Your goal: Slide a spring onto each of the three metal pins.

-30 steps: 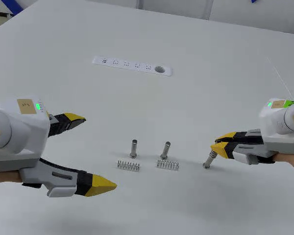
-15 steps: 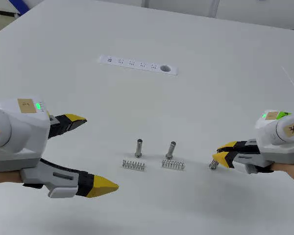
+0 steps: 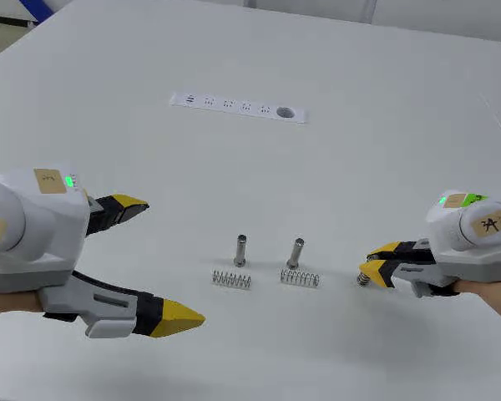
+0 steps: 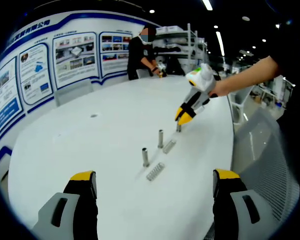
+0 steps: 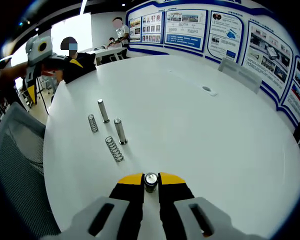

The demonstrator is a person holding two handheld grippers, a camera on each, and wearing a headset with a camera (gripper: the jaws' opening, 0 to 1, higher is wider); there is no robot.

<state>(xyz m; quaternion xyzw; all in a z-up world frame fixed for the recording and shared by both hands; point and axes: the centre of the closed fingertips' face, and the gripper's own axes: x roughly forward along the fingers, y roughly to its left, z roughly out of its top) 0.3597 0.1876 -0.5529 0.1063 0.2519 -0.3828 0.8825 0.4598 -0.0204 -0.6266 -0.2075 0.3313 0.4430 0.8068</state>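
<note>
Right tool (image 3: 374,273), lower right, pinches the third pin (image 3: 364,277); left tool (image 3: 165,261), lower left, gapes wide and empty. Two other pins (image 3: 240,249) stand centre frame, two springs (image 3: 232,279) lying just below them, bare bench (image 3: 334,167) all around.

Yellow-tipped black fingers (image 3: 177,317), white-grey housings (image 3: 33,225)

A lab showroom: poster boards (image 5: 190,27) are lining the blue-trimmed walls (image 4: 10,125), ceiling lights (image 4: 219,41) are glowing, and a person (image 4: 141,54) is standing beyond a white table (image 4: 90,130).
</note>
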